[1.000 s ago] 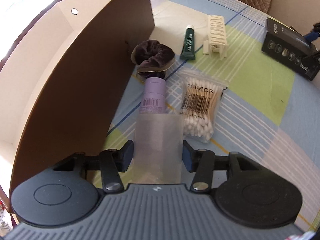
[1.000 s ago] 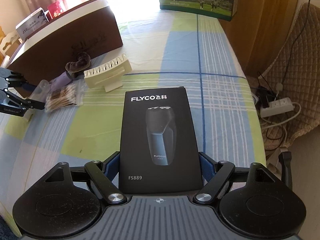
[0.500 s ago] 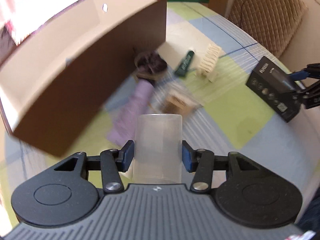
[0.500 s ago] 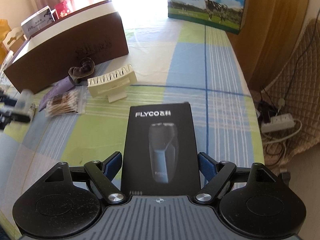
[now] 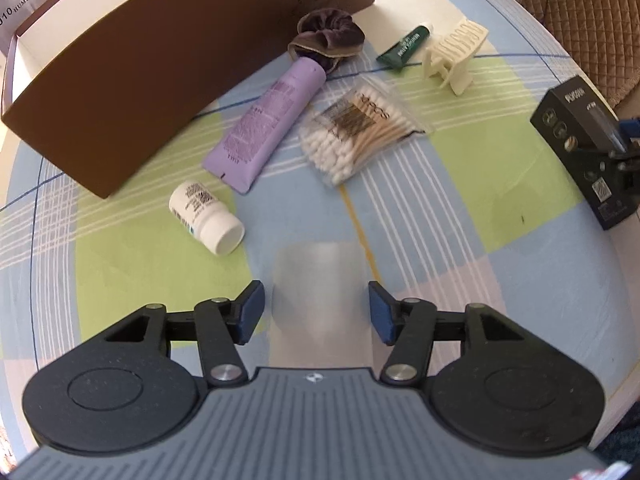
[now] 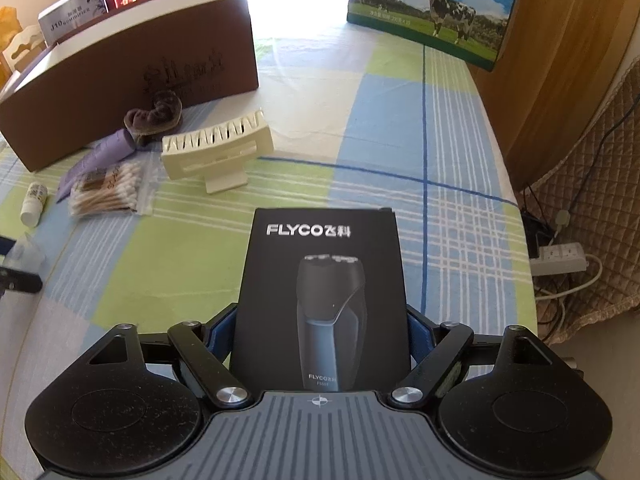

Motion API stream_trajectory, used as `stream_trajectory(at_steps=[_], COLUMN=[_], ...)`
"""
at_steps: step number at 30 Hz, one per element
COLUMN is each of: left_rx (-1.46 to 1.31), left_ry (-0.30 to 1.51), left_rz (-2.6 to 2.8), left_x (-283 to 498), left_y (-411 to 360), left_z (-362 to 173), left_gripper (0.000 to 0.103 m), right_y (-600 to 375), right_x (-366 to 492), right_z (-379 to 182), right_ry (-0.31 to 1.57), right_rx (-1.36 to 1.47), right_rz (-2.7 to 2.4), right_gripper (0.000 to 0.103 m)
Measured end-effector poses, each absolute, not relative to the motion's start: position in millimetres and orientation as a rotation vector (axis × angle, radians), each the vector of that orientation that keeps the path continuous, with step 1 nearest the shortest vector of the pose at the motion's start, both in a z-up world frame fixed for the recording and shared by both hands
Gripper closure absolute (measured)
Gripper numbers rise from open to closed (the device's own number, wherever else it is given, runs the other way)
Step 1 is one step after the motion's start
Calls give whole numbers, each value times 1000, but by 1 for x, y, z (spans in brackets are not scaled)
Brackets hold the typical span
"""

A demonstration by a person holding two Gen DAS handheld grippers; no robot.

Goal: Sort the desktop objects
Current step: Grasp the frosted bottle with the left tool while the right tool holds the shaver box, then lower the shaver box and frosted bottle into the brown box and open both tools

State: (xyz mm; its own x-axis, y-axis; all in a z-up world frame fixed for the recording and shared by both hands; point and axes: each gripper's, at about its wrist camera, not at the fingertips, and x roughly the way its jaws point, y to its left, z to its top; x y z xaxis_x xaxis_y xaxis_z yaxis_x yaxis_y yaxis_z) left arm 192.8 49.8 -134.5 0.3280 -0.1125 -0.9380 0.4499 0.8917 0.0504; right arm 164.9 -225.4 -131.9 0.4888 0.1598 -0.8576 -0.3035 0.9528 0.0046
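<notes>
With the left gripper (image 5: 316, 312) clenched on the clear cup (image 5: 318, 300), carry it level ahead-left over the brown box (image 5: 160, 64) wall before letting go.

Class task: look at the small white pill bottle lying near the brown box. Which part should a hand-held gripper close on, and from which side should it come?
Grip the white bottle across its labelled body, coming from above. It lies on its side on the tablecloth, cap towards the camera, so the round body offers two opposite sides with free cloth beside them. The cap is likely shorter and slippier.
</notes>
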Motion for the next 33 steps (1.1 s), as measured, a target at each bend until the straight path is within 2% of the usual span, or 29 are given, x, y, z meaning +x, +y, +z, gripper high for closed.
stream_trajectory(at_steps=[4, 5, 6, 13, 33], left_rx=[308, 303, 291, 266, 84], left_ry=[1177, 1176, 1177, 1172, 927], left_rz=[-373, -374, -382, -377, -297], left_x=[193, 193, 192, 181, 201], left_y=[50, 51, 53, 55, 93], left_z=[-135, -135, -134, -131, -26], left_gripper=[49, 50, 55, 56, 56], right_y=[-223, -223, -222, -216, -139], right_x=[161, 160, 158, 143, 172], right_z=[-134, -134, -134, -123, -41], right_ry=[1022, 1022, 1024, 1010, 845], right_rx=[-182, -185, -187, -148, -104], right_rz=[281, 280, 280, 316, 567], right_gripper=[26, 26, 27, 27, 27])
